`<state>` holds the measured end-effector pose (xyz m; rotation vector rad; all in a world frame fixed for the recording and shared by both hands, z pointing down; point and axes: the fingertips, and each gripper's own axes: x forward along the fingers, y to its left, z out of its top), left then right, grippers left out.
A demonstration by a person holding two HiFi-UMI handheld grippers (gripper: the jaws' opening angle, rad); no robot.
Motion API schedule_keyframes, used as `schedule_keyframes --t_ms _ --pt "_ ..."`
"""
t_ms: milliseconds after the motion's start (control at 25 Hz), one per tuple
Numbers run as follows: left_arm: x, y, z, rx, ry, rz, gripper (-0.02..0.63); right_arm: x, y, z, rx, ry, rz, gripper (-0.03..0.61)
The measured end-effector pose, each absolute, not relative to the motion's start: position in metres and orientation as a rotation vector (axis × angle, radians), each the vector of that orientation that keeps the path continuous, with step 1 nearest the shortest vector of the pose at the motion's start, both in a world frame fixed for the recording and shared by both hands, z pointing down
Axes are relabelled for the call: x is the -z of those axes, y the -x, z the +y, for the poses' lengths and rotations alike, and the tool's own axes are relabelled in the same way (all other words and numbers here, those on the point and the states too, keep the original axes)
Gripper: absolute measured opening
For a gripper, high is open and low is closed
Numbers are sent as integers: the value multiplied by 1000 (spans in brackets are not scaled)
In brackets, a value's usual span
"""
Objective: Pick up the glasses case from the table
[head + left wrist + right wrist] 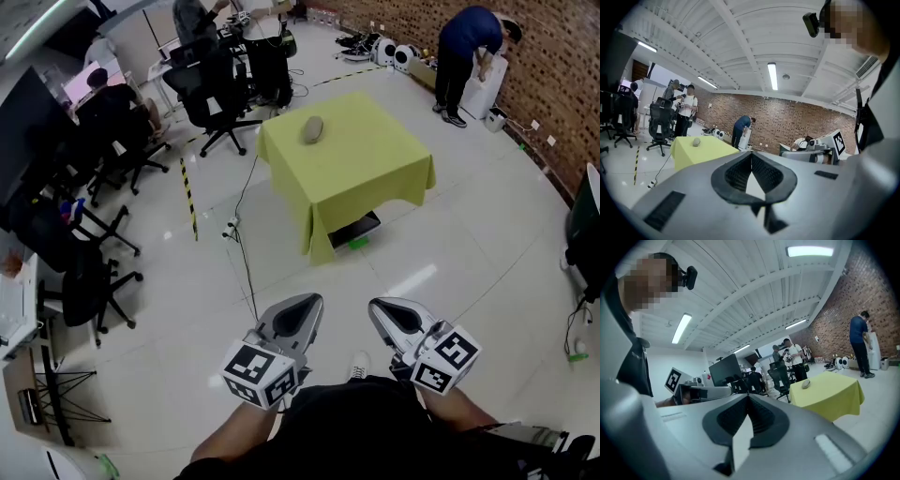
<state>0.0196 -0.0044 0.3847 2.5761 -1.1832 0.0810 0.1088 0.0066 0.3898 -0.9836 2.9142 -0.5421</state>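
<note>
Head view, looking steeply down: a square desk (375,173) draped in a yellow-green cloth stands on a pale glossy floor (450,272), well ahead of the person. The case (313,129), a small grey oval, lies on the desk's far left part, near that edge, alone on the cloth. At the bottom of the frame the left hand-held gripper (309,302) and right hand-held gripper (379,306) are held side by side over the floor, both pointing toward the desk and well short of it (each carries a cube with black-and-white square markers at its rear). Black chairs (211,94) stand to the left, and a person in blue (466,52) bends beside a brick wall (553,84) at the far right. Left gripper view: the left hand-held gripper (751,155) has its jaws pressed together at the tips, with nothing between them. The desk (705,152) appears far off at the left, with the case (696,141) on top. The right hand-held gripper (811,154) shows at the right. Right gripper view: the right hand-held gripper (749,397) is also closed tip to tip and empty. The desk (832,399) sits far off at the right, the case (806,384) resting near its left side.
</note>
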Motion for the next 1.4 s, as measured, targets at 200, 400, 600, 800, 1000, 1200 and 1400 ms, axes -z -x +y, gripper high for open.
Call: schedule_keyframes --t_ms 200,400,600,800,1000,1200,1400 --pt "-386 -37 -28 -84 -2563 -1216 8 -388 -128 -20 533 954 2920 2" --pt "-387 -52 -51 -91 -2552 -1246 8 -393 -142 -44 539 915 2934 1" --pt "-388 -71 -67 -110 -2558 -1261 8 -391 -164 -62 522 907 2935 0" --pt "-392 -90 -74 -139 -2556 -1243 8 -394 -185 -73 532 921 2921 2" --pt "-384 -100 -82 -151 -2572 -1262 8 -395 -194 -82 544 902 2907 0" --pt "-383 -91 -80 -152 -2550 -1302 8 -395 -185 -85 544 853 2927 0" --pt "-387 -80 -84 -148 -2526 -1319 8 -395 -176 -90 545 836 2938 2"
